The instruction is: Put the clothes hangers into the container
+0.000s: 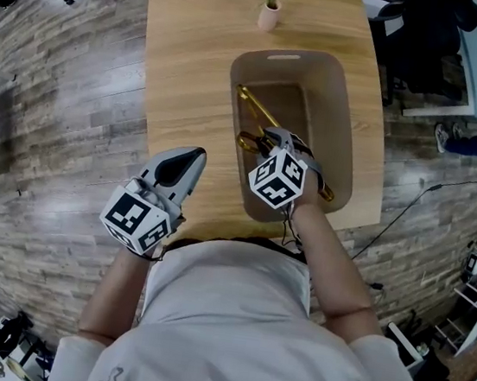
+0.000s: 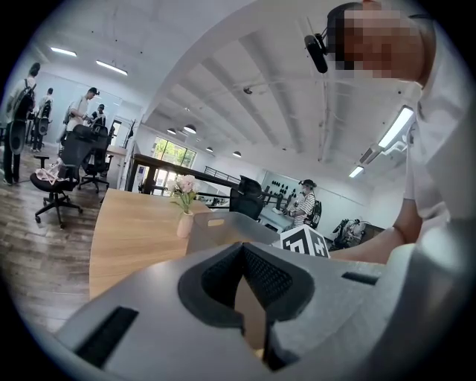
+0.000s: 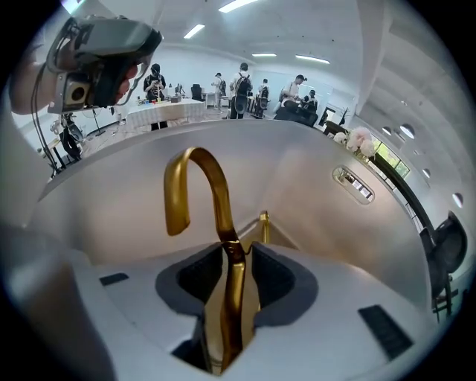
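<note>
Left gripper (image 1: 192, 160) sits over the near edge of the wooden table (image 1: 185, 65), jaws pinched together with nothing in them. Across to the right gripper (image 1: 273, 138), dipped down inside the beige container (image 1: 343, 94). Its jaws are parted, and the gold clothes hanger (image 3: 195, 160) stands loose between them, hook poking out past the tips.

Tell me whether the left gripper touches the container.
Apart. The head view shows a strip of bare table between the left gripper and the container.
</note>
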`<state>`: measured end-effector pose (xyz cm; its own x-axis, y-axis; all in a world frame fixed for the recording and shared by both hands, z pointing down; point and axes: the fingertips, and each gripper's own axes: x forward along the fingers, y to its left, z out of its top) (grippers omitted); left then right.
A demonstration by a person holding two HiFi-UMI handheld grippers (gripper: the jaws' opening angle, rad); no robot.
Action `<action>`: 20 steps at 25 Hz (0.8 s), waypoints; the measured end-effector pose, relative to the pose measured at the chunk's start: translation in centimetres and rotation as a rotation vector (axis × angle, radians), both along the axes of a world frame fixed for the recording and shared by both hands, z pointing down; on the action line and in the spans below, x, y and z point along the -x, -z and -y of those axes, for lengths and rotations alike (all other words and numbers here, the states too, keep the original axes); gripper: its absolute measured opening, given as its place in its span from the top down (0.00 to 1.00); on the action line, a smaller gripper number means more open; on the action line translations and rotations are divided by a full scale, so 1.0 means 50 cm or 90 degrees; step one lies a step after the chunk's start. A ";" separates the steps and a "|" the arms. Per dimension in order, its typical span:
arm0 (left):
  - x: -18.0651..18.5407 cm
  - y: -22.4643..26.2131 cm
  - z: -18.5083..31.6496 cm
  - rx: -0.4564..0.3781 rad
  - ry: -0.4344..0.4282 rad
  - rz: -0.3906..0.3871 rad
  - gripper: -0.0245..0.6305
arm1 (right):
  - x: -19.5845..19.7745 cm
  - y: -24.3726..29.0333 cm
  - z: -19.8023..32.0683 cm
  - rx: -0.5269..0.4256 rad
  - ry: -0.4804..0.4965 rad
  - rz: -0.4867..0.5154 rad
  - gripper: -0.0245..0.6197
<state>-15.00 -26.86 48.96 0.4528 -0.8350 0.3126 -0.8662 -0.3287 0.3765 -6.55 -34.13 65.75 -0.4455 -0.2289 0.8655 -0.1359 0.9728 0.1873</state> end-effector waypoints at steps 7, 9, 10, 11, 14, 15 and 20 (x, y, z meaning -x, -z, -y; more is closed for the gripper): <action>0.010 0.013 -0.026 -0.011 -0.007 0.004 0.95 | 0.004 0.018 -0.012 -0.010 -0.007 0.003 0.71; 0.011 0.022 -0.034 -0.015 -0.010 0.006 0.95 | 0.002 0.032 -0.017 -0.016 -0.014 0.006 0.70; 0.011 0.026 -0.038 -0.018 -0.012 0.008 0.95 | 0.000 0.039 -0.020 -0.020 -0.018 0.008 0.70; 0.010 0.031 -0.043 -0.022 -0.017 0.009 0.95 | -0.002 0.046 -0.022 -0.024 -0.023 0.009 0.70; 0.006 0.046 -0.058 -0.035 -0.031 0.012 0.95 | -0.009 0.068 -0.026 -0.040 -0.035 0.009 0.70; 0.004 0.051 -0.064 -0.040 -0.036 0.014 0.95 | -0.014 0.075 -0.028 -0.047 -0.039 0.008 0.70; -0.003 0.073 -0.095 -0.059 -0.056 0.023 0.95 | -0.046 0.111 -0.042 -0.075 -0.065 0.005 0.70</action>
<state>-14.86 -22.13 45.29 0.5152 -0.8186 0.2539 -0.8450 -0.4355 0.3104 -4.24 -32.03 60.19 -0.4216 -0.3723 0.8268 -0.2345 0.9256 0.2972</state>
